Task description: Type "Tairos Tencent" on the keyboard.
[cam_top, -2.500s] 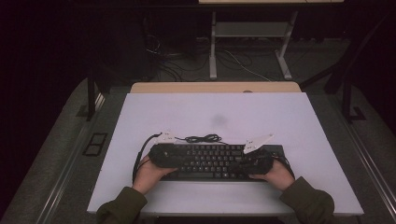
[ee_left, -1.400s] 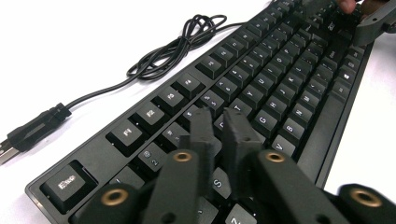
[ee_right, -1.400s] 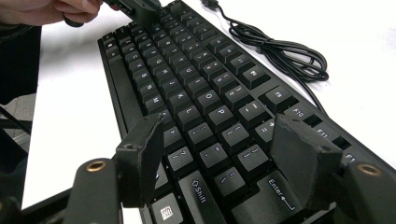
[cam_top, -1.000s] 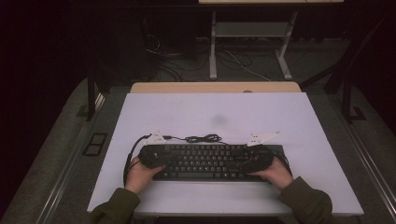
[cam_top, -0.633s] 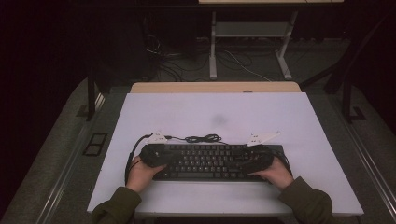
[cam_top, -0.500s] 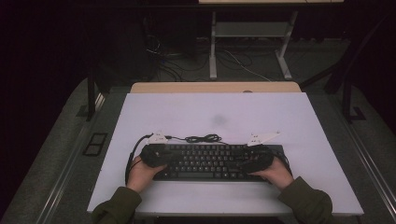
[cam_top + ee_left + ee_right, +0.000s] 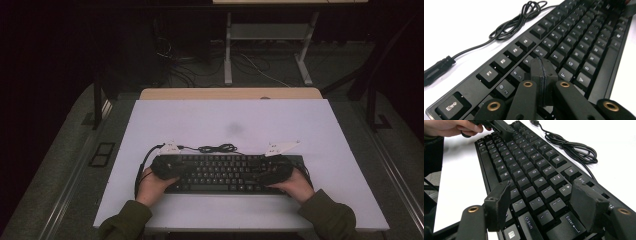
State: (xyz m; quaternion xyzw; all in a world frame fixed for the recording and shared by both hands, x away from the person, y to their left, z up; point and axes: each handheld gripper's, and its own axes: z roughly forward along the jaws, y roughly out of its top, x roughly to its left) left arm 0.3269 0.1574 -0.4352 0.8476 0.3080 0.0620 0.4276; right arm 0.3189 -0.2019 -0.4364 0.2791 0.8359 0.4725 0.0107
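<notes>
A black keyboard point(image 7: 222, 172) lies near the table's front edge, its black cable point(image 7: 217, 148) coiled just behind it. My left gripper point(image 7: 165, 167) rests over the keyboard's left end. In the left gripper view it point(image 7: 541, 67) is shut with nothing between the jaws, its tip just above the keyboard point(image 7: 574, 45) near the number row. My right gripper point(image 7: 274, 172) sits over the right end. In the right gripper view it point(image 7: 541, 200) stands open above the keyboard point(image 7: 529, 167) near the Shift and Enter keys, which show between the jaws.
The white table top point(image 7: 235, 120) stretches behind the keyboard. The cable point(image 7: 516, 22) ends in a plug point(image 7: 436, 67) lying on the table left of the keyboard. Desk legs and floor cables point(image 7: 260, 65) stand beyond the far edge.
Since the earliest frame both grippers have shifted slightly outward, toward the keyboard's two ends. Nothing has moved over the last second.
</notes>
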